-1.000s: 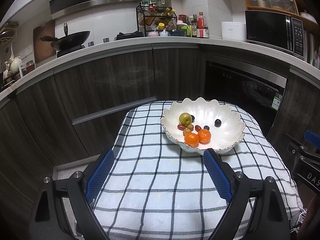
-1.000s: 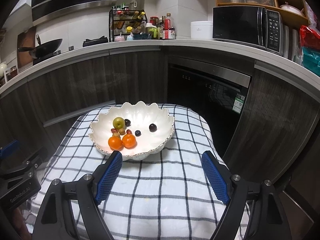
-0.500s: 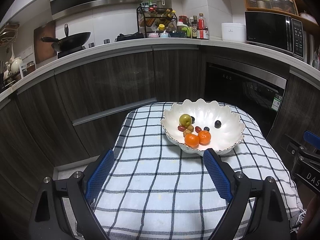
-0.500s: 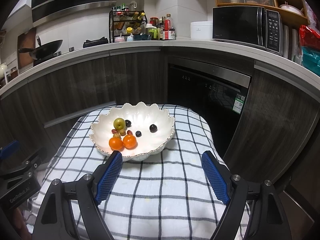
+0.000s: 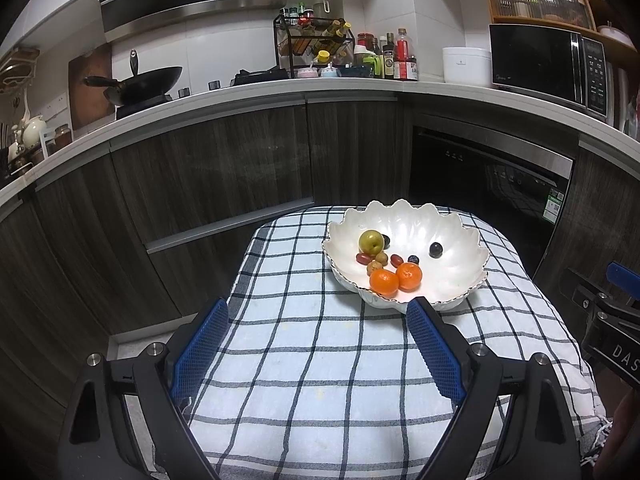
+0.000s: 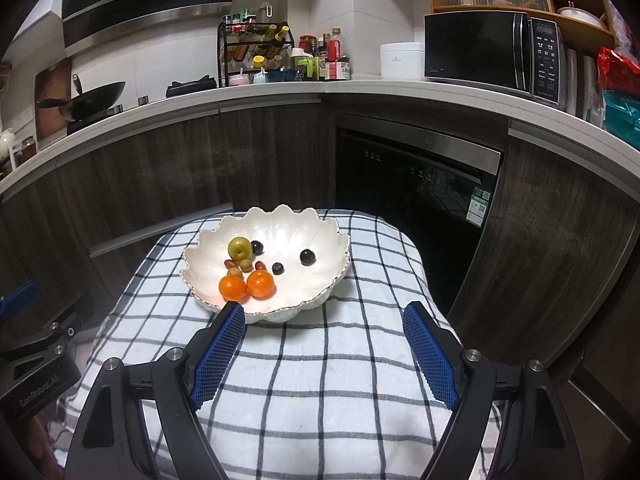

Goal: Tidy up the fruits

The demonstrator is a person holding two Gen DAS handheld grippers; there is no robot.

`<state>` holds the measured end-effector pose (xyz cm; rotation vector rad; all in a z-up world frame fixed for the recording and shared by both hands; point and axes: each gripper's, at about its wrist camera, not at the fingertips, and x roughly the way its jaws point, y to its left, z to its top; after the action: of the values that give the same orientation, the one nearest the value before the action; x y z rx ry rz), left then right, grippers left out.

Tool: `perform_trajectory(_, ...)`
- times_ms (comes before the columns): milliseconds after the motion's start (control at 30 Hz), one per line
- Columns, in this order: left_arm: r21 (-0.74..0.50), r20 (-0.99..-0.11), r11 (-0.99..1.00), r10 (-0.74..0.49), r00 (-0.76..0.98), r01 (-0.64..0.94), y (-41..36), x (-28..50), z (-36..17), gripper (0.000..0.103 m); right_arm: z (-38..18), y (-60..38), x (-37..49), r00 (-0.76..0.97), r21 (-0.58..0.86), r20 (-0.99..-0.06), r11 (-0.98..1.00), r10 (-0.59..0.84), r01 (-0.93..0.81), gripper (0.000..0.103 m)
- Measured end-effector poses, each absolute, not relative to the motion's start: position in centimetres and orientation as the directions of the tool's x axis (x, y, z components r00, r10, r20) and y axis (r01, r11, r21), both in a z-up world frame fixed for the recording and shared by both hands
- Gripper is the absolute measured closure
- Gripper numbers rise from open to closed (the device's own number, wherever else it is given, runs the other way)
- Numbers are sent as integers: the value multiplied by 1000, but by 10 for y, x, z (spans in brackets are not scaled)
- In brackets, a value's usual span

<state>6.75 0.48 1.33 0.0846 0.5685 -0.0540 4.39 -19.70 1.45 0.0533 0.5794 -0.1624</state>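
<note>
a small table was covered by a white cloth (image 5: pixel 320 360) (image 6: pixel 340 368) checked with dark lines, draped over the edges all round, so the tabletop itself was hidden. one thing was set directly on the cloth: a white scalloped bowl (image 5: pixel 452 232) (image 6: pixel 316 232), placed toward the far end, right of centre in the left wrist view and left of centre in the right wrist view. the near part of the cloth was left bare. a frayed fringe (image 5: pixel 596 444) was seen at the cloth's near right corner.
</note>
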Motion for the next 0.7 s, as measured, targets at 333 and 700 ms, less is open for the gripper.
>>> perform_trajectory(333,62,-541,995,-31,840,77,5,67,14,11,14,-197,44,826,5,-547,986,-138,168,21)
perform_trajectory(700,61,-539,995,-31,842,75,4,66,14,11,14,-197,44,825,4,-548,986,-136,166,21)
